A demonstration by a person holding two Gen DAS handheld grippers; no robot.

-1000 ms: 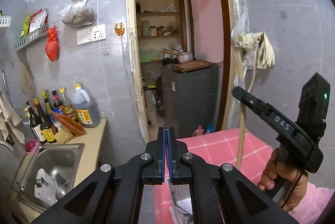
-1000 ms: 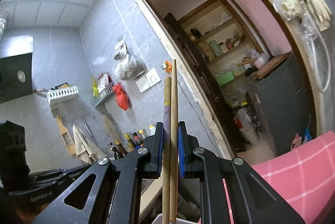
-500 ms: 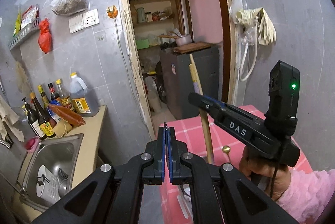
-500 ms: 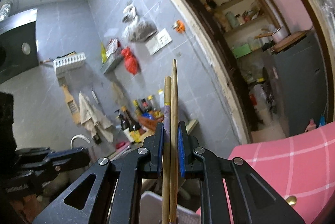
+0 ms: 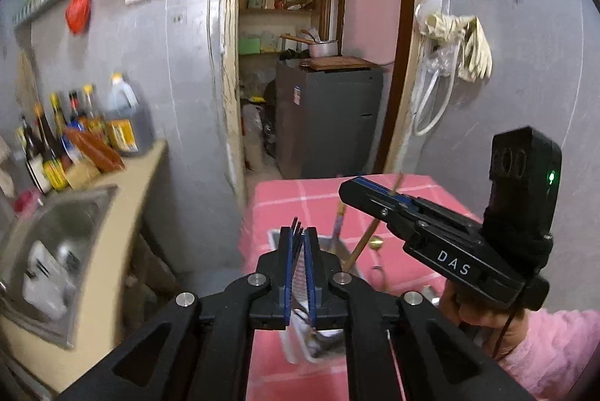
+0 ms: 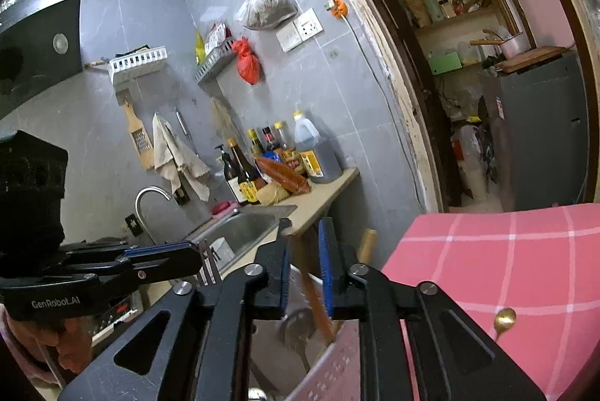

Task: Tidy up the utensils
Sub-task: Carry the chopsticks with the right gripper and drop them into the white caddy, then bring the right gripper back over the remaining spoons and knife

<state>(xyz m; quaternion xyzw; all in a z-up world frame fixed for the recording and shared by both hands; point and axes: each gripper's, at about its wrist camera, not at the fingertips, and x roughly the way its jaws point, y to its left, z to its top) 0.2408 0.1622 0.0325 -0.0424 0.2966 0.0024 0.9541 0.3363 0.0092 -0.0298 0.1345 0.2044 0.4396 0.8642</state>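
A white perforated utensil holder [image 5: 293, 350] stands on the pink checked table [image 5: 279, 204]. My left gripper [image 5: 300, 230] hovers over it, its jaws opening, with thin dark metal sticks [image 5: 296, 225] loose between the pads. My right gripper [image 6: 305, 226], seen from the side in the left wrist view [image 5: 348, 185], is also opening over the holder [image 6: 337, 363]. Two wooden chopsticks [image 6: 315, 296] tilt and blur between its pads, slipping down into the holder. In the left wrist view the chopsticks [image 5: 359, 248] lean out of it. A hand in a pink sleeve [image 5: 555, 344] grips the right tool.
A gold spoon [image 6: 504, 318] lies on the tablecloth right of the holder. To the left are a steel sink [image 6: 243, 228] and a counter with several sauce bottles [image 6: 285, 161]. Behind is a doorway with a grey cabinet [image 5: 330, 116].
Both grippers have sunk towards the table and tipped down, bringing the holder into view. Their jaws have parted. The wooden chopsticks, upright in the right grip before, now slant and slide downward.
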